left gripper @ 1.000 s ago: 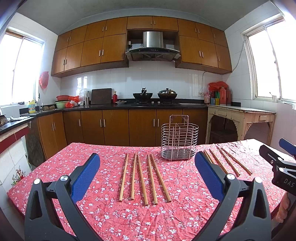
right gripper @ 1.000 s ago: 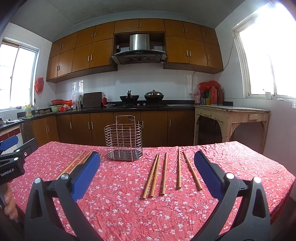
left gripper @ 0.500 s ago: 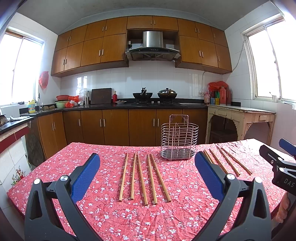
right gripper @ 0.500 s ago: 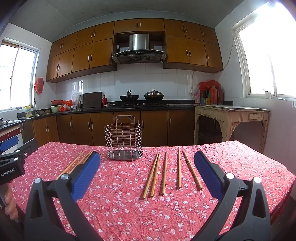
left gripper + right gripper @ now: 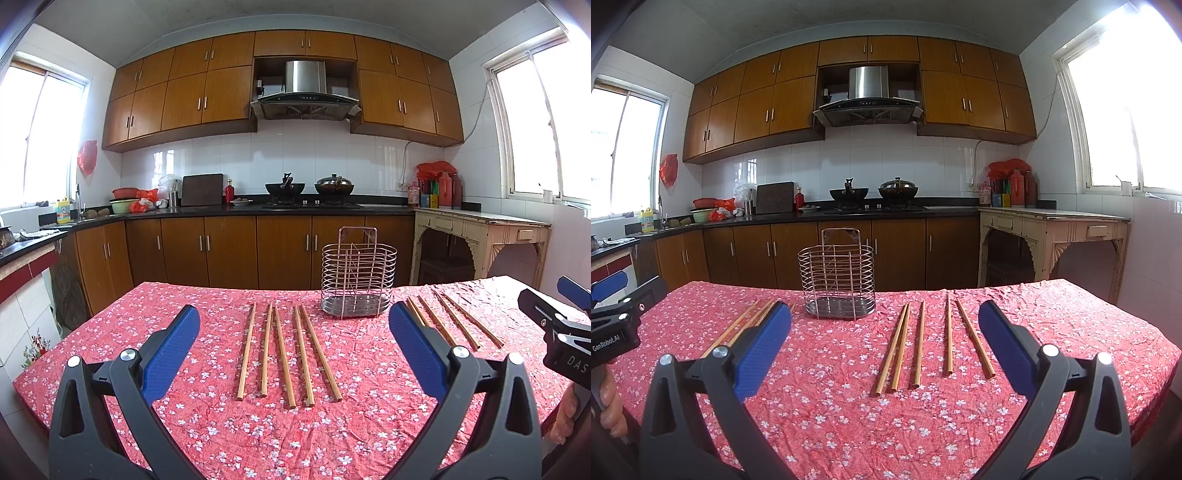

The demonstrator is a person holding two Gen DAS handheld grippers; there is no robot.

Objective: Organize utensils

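Observation:
A wire utensil basket (image 5: 357, 273) stands empty at the far middle of the table; it also shows in the right wrist view (image 5: 837, 274). Several wooden chopsticks (image 5: 284, 350) lie in a row left of it, in front of my left gripper (image 5: 293, 345), which is open and empty. Several more chopsticks (image 5: 925, 341) lie right of the basket, in front of my right gripper (image 5: 884, 345), open and empty. The left row shows partly behind my right gripper's left finger (image 5: 761, 341). The right row shows beyond my left gripper's right finger (image 5: 415, 345).
A red flowered tablecloth (image 5: 221, 424) covers the table. The right gripper's body (image 5: 561, 332) is at the right edge of the left view; the left gripper's body (image 5: 617, 317) is at the left edge of the right view. Kitchen counters stand behind the table.

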